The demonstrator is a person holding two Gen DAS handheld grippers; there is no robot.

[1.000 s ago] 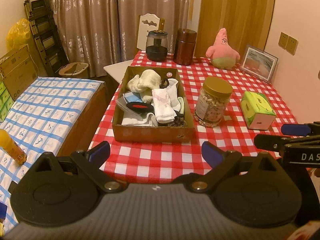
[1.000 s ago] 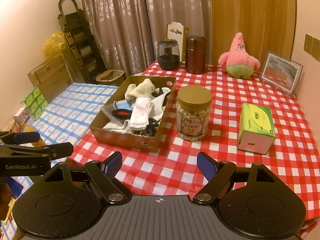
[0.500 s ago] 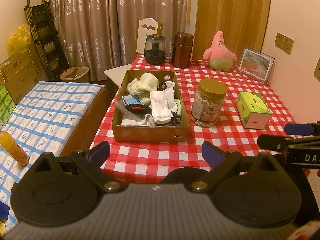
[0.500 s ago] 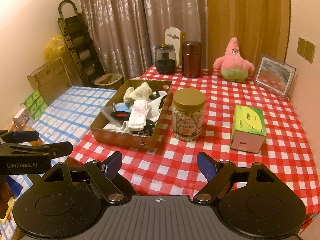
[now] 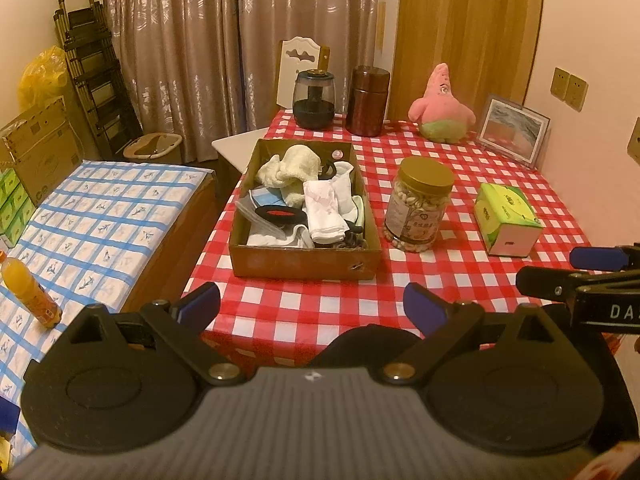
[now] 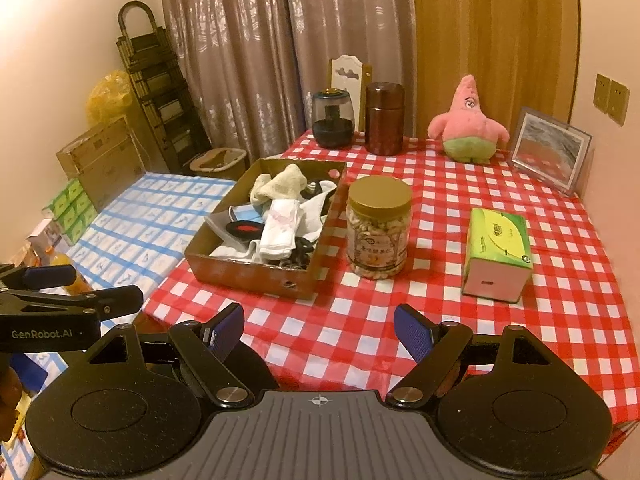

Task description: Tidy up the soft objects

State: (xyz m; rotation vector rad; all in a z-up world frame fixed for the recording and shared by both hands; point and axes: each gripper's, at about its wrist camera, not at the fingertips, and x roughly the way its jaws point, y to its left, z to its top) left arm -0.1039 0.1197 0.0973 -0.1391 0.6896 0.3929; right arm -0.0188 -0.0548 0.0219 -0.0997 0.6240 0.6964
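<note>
Cardboard box [image 5: 304,258] of soft items [image 5: 316,204] – socks, cloths, a mask – sits on the red-check counter [image 5: 460,280], left-centre, near the front edge. Just right of the box: nut jar [image 5: 420,204] w/ gold lid, its label too small to read; further right a green tissue box [image 5: 506,218]. At the back: dark grinder [image 5: 314,100], brown canister [image 5: 368,100], pink star plush [image 5: 442,110], framed pic [image 5: 512,132]. Bed w/ blue-check cover [image 5: 92,224] to the left, orange bottle [image 5: 28,294] on it.

Left gripper [image 5: 312,306] & right gripper [image 6: 318,330] – both jaws released, nothing between, short of the box. Nothing blocks the way to the box. Readable: "GenRobot.AI" on the left gripper's side in the right view; "DA…" cut off on the right gripper in the left view.
</note>
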